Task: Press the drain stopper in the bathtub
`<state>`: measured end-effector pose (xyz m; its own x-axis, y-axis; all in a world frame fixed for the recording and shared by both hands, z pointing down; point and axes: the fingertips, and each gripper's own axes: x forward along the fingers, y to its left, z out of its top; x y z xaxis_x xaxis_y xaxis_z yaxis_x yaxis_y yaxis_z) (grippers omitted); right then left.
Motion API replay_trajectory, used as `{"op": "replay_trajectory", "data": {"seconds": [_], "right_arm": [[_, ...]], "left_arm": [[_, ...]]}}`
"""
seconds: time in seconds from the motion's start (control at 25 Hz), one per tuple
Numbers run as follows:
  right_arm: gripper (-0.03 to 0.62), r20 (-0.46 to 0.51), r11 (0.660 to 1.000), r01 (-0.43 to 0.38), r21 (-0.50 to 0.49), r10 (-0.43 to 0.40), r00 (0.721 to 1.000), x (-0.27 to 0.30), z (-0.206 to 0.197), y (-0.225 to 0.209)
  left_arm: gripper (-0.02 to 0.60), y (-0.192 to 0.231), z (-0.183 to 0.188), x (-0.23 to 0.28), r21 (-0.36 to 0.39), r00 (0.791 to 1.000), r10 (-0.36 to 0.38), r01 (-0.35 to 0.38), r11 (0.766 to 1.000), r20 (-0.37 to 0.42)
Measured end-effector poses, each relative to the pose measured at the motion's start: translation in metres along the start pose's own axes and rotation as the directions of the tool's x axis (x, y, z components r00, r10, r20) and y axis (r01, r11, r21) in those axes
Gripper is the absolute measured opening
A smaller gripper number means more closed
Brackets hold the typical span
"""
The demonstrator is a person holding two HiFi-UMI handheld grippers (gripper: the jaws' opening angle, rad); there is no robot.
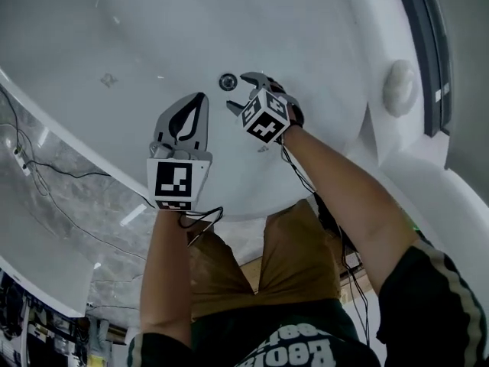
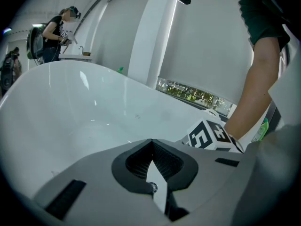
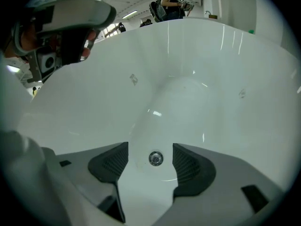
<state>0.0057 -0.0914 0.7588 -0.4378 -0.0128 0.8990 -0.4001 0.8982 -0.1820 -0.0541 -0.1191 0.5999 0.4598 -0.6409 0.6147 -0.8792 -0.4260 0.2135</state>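
The round metal drain stopper (image 1: pixel 227 82) sits in the floor of the white bathtub (image 1: pixel 137 44). My right gripper (image 1: pixel 243 92) hangs just to the right of it, open, with nothing between its fingers. In the right gripper view the drain stopper (image 3: pixel 155 158) shows in the gap of that open gripper (image 3: pixel 150 150), some way below it. My left gripper (image 1: pixel 199 102) hovers over the tub to the left of the drain, shut and empty. In the left gripper view its pads (image 2: pixel 151 147) meet, and the right gripper's marker cube (image 2: pixel 211 135) shows beyond them.
A round white knob (image 1: pixel 399 86) sits on the tub wall at right. The tub rim (image 1: pixel 76 147) runs diagonally at left, with marble floor and cables (image 1: pixel 69 189) below it. A person (image 2: pixel 59 29) stands in the background beyond the tub.
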Motion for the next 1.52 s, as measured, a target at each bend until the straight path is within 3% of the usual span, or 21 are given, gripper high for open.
{"op": "replay_trajectory", "data": {"seconds": [0.4,0.8,1.08,1.36,1.52], "right_arm": [[0.293,0.179,0.998,0.005,0.067,-0.017,0.984,-0.126,0.037,0.02],[0.291,0.349,0.991,0.001,0.132,-0.047,0.936,-0.293,0.073,0.044],[0.291,0.479,0.989,0.009,0.148,-0.079,0.874,-0.406,0.111,0.087],[0.287,0.586,0.996,0.058,0.069,-0.087,0.806,-0.497,0.16,0.108],[0.28,0.645,0.996,0.05,0.069,-0.082,0.76,-0.54,0.187,0.112]], "left_arm": [[0.005,-0.036,0.043,-0.041,0.032,1.0,-0.015,0.015,0.999,-0.01],[0.005,-0.09,0.133,-0.096,0.041,1.0,-0.007,0.006,0.999,0.014],[0.005,-0.134,0.196,-0.162,0.023,0.998,-0.019,0.018,1.0,0.068],[0.005,-0.165,0.269,-0.215,0.133,0.986,-0.095,0.077,0.988,0.138],[0.005,-0.168,0.299,-0.244,0.155,0.981,-0.088,0.061,0.986,0.173]]}}
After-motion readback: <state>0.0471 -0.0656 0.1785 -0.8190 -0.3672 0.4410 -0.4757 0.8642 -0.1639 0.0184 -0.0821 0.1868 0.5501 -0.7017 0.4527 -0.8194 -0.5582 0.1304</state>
